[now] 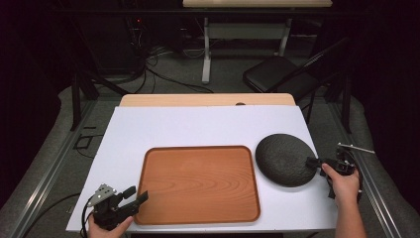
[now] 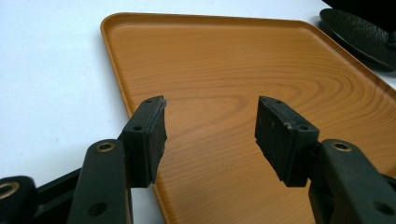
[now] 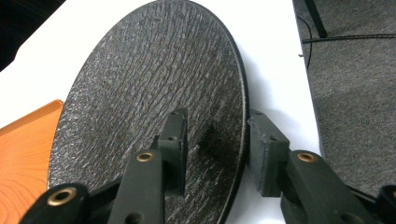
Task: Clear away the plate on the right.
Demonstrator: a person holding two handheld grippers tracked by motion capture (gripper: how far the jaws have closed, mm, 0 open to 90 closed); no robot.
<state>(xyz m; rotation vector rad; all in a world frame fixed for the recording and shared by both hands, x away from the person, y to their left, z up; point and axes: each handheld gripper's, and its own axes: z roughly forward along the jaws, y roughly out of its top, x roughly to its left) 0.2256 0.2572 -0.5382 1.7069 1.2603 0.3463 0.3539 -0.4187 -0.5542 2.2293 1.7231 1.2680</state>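
1. the black plate [image 1: 286, 159] lies on the white table [image 1: 198, 126], just right of the wooden tray [image 1: 198, 183]; it looks stiff, rough-textured, probably weighty and breakable
2. the right gripper [image 3: 215, 140] straddles its near rim, jaws apart, not yet clamped; the rim seems the best hold
3. the left gripper [image 2: 210, 135] hangs released over the tray's corner

You get a brightly lit white bench [image 1: 198, 126] from above, while the room behind falls into near darkness. The tray [image 1: 198, 183] carries a soft sheen, shadows are faint, and the high view is slightly soft and low in detail.
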